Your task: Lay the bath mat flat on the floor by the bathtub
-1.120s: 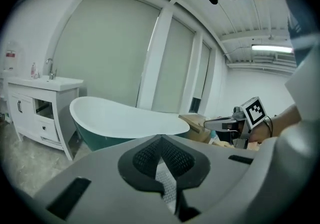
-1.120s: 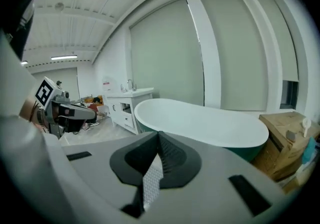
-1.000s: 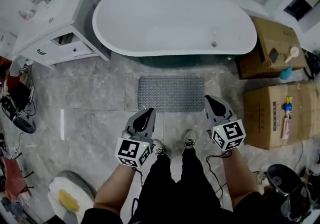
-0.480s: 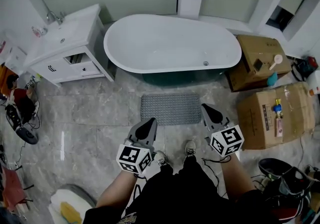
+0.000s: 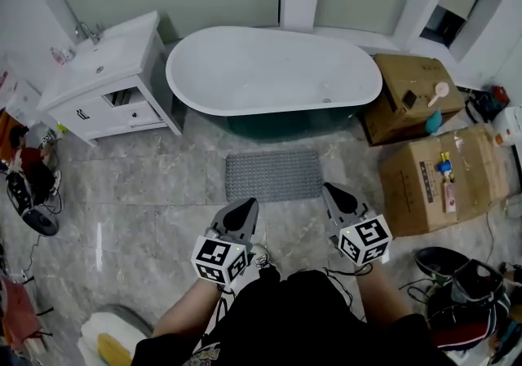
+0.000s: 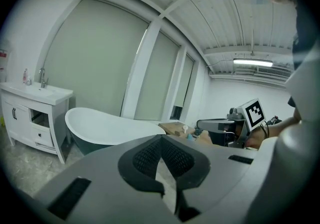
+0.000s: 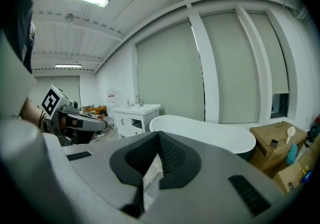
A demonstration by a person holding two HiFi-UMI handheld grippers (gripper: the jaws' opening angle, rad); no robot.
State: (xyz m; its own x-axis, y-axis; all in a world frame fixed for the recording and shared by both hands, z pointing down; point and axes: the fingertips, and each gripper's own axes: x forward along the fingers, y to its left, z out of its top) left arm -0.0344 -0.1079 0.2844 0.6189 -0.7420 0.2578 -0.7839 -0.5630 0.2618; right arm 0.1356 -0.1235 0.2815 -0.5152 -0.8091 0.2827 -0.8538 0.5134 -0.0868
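Head view gives you the bath mat (image 5: 273, 176) lying flat on the grey marbled floor (image 5: 155, 193), just in front of the bathtub (image 5: 204, 95) and parallel to its long side, with a narrow strip of floor between them. The tub's white inside shows only its drain (image 5: 325, 100) near the right end.

To the left of the tub stands the white vanity (image 5: 143, 116), with a sink (image 5: 102, 59) set in its top, a faucet (image 5: 84, 30) behind the sink and a small bottle (image 5: 57, 53) at the edge. Its open cubby (image 5: 122, 96) holds something dark that you cannot make out.

To the right, a closed small cardboard box (image 5: 391, 83) carries a white scoop (image 5: 436, 93), and a teal bottle (image 5: 433, 121) stands at its near edge. Beside it, the large cardboard box (image 5: 424, 193), also closed, has a small blue and yellow item (image 5: 444, 165) on top.

Your left gripper (image 5: 245, 204) and right gripper (image 5: 329, 187) are held up off the floor; in this view their tips sit at the mat's two near corners. In both gripper views the jaws meet at the tips and grip nothing.

Black bags (image 5: 457, 283) crowd the floor at your right, and dark clutter (image 5: 28, 193) lines the left wall. Nothing lies on the mat itself.
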